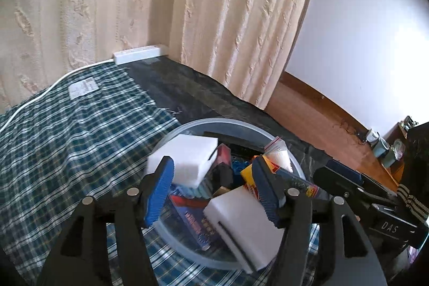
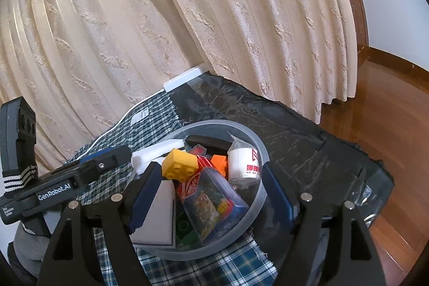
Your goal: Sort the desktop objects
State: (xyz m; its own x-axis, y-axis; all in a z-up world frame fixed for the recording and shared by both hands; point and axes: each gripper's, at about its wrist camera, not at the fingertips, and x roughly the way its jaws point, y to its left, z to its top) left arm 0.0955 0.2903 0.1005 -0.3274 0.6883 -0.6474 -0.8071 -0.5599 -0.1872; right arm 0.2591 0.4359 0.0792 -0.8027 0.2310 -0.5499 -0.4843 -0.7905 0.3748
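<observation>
Where plaid cloth [image 1: 67,130] lies, translucent round tub [image 2: 257,149] holds foam blocks [image 1: 187,154], both grippers' jaws released.

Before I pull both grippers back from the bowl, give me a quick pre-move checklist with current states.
1. Left gripper open, holding nothing: ok.
2. Right gripper open, holding nothing: ok.
3. White sponge blocks inside the clear bowl: ok.
4. Yellow brick settled on the pile: ok, though perched high.
5. Bowl stable on the plaid cloth: cannot tell.
6. Nothing left to sort outside the bowl: cannot tell.
</observation>
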